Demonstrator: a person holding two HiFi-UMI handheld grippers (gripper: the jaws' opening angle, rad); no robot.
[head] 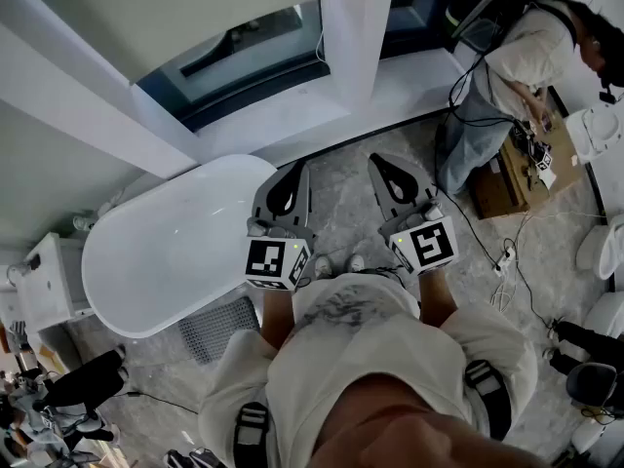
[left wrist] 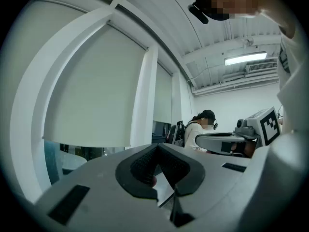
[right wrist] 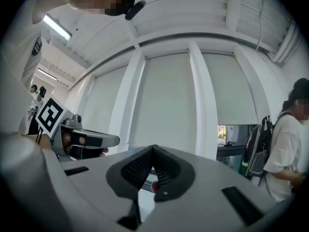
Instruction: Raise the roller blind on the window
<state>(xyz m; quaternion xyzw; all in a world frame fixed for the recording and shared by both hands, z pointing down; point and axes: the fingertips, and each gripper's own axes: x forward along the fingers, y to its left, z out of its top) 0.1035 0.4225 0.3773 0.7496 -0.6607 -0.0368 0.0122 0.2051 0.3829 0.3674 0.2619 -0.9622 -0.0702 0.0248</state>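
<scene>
Both tools are held level, side by side, well apart from the window. The left tool [head: 291, 178] is pressed together and empty, and so is the right tool [head: 390, 175]. The off-white fabric roller blind [left wrist: 91, 100] hangs ahead of and above them, mostly lowered. Recommended: spread one tool, find the pull cord near the white window frame [left wrist: 145, 95] (not discernible here), pinch it firmly and draw steadily.

The roller blind [left wrist: 91, 91] is a plain off-white sheet, hanging flat and lowered most of the way down the window [left wrist: 60, 158]. Only 1 low strip of dark glass shows under its straight bottom edge. It stands ahead of the left gripper [left wrist: 157, 148], above its jaws and to their left, well apart. 3 similar blind panels [right wrist: 166, 100] hang ahead of the right gripper [right wrist: 153, 149], above its jaws.
</scene>
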